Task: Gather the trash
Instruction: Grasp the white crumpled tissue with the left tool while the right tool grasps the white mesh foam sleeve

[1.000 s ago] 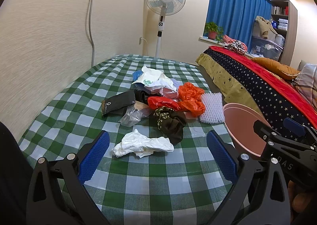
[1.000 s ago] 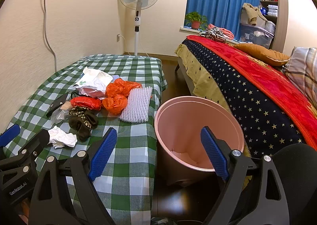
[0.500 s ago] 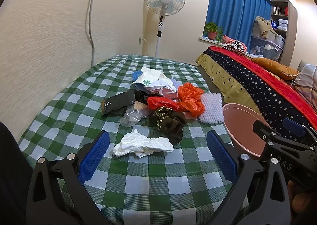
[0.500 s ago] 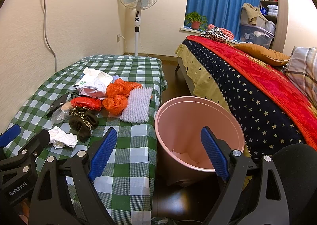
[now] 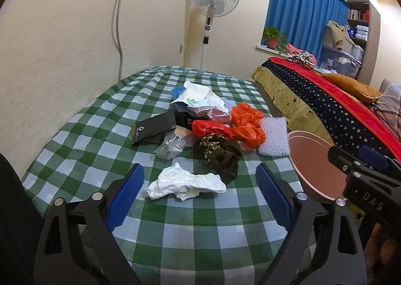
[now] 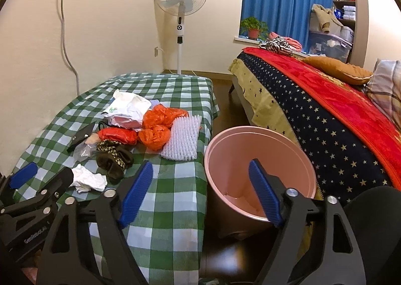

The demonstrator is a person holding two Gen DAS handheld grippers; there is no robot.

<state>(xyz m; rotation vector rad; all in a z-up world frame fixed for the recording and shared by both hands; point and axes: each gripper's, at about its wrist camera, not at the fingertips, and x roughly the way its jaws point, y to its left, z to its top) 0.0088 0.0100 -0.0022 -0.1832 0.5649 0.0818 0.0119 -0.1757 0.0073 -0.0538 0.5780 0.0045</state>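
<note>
Your left gripper [image 5: 199, 184] has just been narrowing its still-spread jaws, the crumpled white tissue [image 5: 185, 182] between them untouched on the checked tablecloth [image 5: 100, 134], left of the pink bin [image 6: 258, 159]. It's light, soft (pinch the bunched middle). Your right gripper [image 6: 200, 182] has also been narrowing, empty. The black packet's [image 5: 153, 128] print isn't legible.

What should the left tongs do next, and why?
Probably ease forward and down onto the crumpled white tissue. The left tongs have just been closing slightly, nothing between them yet; the tissue lies nearest, and the pink bin is empty.
</note>
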